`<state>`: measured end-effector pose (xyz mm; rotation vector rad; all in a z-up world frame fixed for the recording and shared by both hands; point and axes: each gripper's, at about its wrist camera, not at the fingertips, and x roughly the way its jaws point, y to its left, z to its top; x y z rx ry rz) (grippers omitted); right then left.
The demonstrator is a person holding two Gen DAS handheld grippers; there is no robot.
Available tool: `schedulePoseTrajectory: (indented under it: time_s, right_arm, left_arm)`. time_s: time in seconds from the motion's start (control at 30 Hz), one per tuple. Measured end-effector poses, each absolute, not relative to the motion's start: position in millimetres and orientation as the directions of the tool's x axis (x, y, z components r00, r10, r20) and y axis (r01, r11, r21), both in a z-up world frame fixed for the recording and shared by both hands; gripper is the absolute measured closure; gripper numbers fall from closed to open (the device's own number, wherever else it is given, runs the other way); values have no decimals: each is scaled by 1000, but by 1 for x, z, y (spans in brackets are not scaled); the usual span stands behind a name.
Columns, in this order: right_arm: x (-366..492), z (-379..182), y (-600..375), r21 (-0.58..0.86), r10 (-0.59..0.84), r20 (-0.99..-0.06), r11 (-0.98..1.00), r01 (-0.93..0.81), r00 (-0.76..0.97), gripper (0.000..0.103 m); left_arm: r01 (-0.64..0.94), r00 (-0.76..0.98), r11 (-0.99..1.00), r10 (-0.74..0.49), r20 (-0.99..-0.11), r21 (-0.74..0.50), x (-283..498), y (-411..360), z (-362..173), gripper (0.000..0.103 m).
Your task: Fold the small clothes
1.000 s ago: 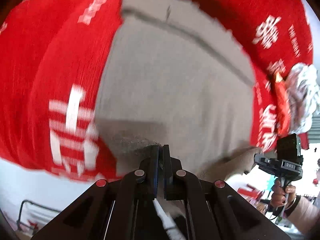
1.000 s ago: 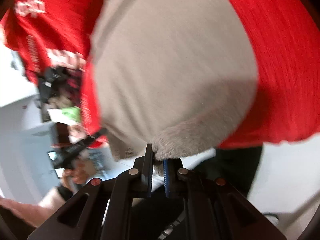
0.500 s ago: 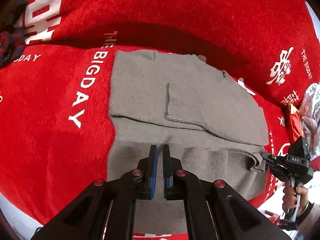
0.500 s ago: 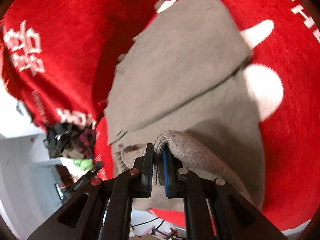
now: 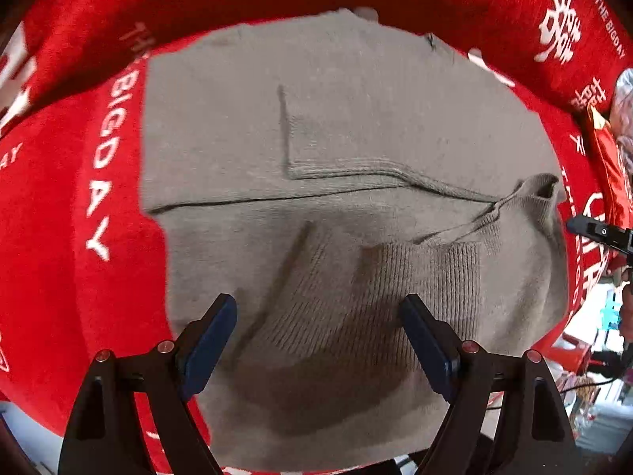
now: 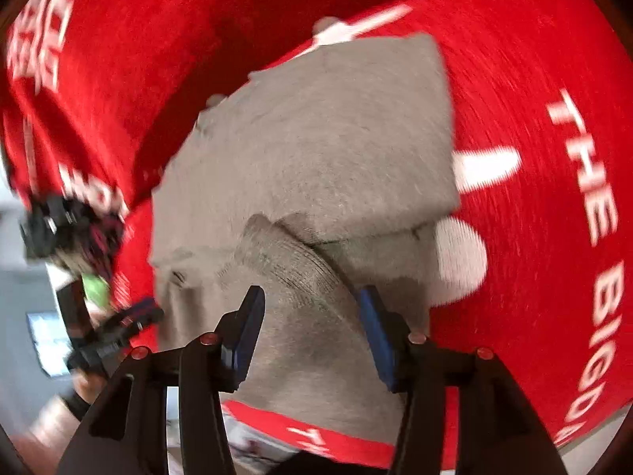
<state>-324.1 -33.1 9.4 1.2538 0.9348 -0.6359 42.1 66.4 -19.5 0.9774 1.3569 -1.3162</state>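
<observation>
Most of both views is filled by a red cloth (image 5: 67,206) printed with white lettering and characters, spread as the work surface. Its near edge shows at the bottom of both views, with pale floor and room clutter beyond it. Bare red runs wide on the left of the left wrist view and on the right of the right wrist view, so there is open cloth on both outer sides of the garment.

On it lies a grey knitted sweater (image 5: 356,126), partly folded: one layer is turned over the body, and its ribbed hem (image 5: 376,172) forms a straight edge across the middle. The lower edge of the garment reaches close to the near edge of the cloth. At the right, a ribbed cuff or collar (image 5: 538,188) stands up a little from the flat knit.

Pointing steeply down at the lower part of the sweater, the left gripper (image 5: 316,340) has its jaws opening and already wide, the blue pads clear of the fabric. The right gripper (image 6: 308,328) is also opening, about half spread, with a ribbed hump of the sweater (image 6: 296,269) rising between the pads; the blur leaves it unclear whether a pad grazes it. Its black tip (image 5: 597,231) shows just beside the raised rib.
</observation>
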Motion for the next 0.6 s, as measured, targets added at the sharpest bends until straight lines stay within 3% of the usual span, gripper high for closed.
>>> schedulePoseTrajectory:
  time_s: [0.17,0.43,0.47,0.5,0.6]
  right_arm:
    - [-292,8,-37,392,72,-913,430,813,402,48]
    - [-278,-12,-35,398,135,-915,444,803,379,51]
    - [-276,-12,-33,392,134,-918,444,806,373,52]
    - [-275,-11,-33,388,132,-920,444,808,369,53]
    - [-273,-6,-30,372,110,-926,427,824,361,56]
  left_arm:
    - [967,-236,86,-57,-970,-241,39,61,-24,18]
    - [951,-298,76,-32,-954,-300,49,58,-30,18]
    - [945,-318,69,-26,-948,-319,51,58,-31,21]
    - [940,-337,60,-18,-941,-337,51,57,-33,29]
    - [921,-388,33,-2,-922,-387,52,52,-33,31]
